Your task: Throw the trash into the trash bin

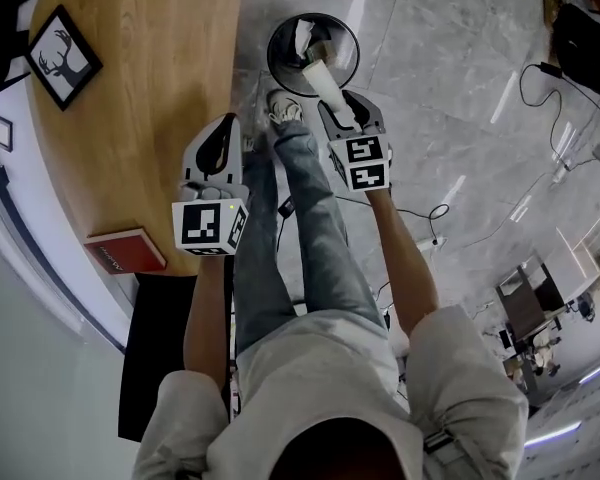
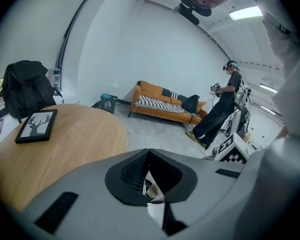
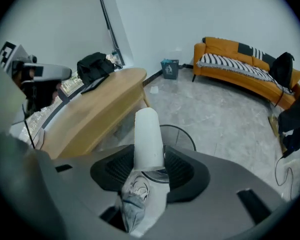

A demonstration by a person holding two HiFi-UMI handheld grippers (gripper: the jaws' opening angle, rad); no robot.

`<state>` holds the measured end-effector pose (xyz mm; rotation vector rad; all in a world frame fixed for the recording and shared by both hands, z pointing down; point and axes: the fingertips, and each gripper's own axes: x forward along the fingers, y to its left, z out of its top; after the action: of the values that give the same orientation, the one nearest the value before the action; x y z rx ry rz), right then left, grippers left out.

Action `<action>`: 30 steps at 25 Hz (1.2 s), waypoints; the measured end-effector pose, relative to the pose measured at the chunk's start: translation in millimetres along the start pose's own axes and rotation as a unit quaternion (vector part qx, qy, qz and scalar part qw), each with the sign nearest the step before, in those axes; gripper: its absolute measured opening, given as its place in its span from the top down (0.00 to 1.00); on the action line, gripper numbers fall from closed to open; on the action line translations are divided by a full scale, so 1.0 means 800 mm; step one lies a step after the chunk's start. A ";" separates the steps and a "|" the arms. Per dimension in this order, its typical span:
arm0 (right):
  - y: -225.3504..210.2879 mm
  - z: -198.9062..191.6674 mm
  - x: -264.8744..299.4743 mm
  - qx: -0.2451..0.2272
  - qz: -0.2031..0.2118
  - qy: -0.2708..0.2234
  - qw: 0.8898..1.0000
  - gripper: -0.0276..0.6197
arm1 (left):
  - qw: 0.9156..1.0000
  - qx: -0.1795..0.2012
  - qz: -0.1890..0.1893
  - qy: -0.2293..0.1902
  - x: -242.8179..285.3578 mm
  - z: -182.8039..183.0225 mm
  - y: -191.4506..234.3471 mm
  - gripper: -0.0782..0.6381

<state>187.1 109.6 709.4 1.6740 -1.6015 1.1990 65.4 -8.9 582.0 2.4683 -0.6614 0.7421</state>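
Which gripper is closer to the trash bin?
Right. The right gripper, holding a paper cup, is at the trash bin; the left gripper sits farther back, by the table.

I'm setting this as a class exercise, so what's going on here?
A person holds a gripper in each hand. The right gripper is clamped on a white paper cup, poised over the black mesh trash bin on the floor, which has some trash inside. The left gripper is shut and empty, near the edge of the wooden table.
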 end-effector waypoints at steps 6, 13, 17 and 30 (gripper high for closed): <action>-0.025 -0.061 0.076 0.019 0.000 0.093 0.995 0.64 | 1.000 -0.005 0.009 0.011 0.001 -0.012 0.012 0.87; -0.038 -0.098 0.124 0.028 0.000 0.181 0.983 0.63 | 1.000 -0.009 0.019 0.015 -0.006 -0.017 0.020 0.87; -0.042 -0.092 0.138 0.020 -0.001 0.185 0.982 0.56 | 1.000 -0.012 0.024 0.014 -0.008 -0.017 0.025 0.87; -0.032 -0.095 0.112 0.010 -0.001 0.168 0.986 0.63 | 0.999 -0.016 0.029 0.005 -0.015 -0.013 0.025 0.87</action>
<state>185.1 133.7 826.9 1.3936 -1.3830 1.4145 41.3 -14.7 588.8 2.4237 -0.7374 0.7590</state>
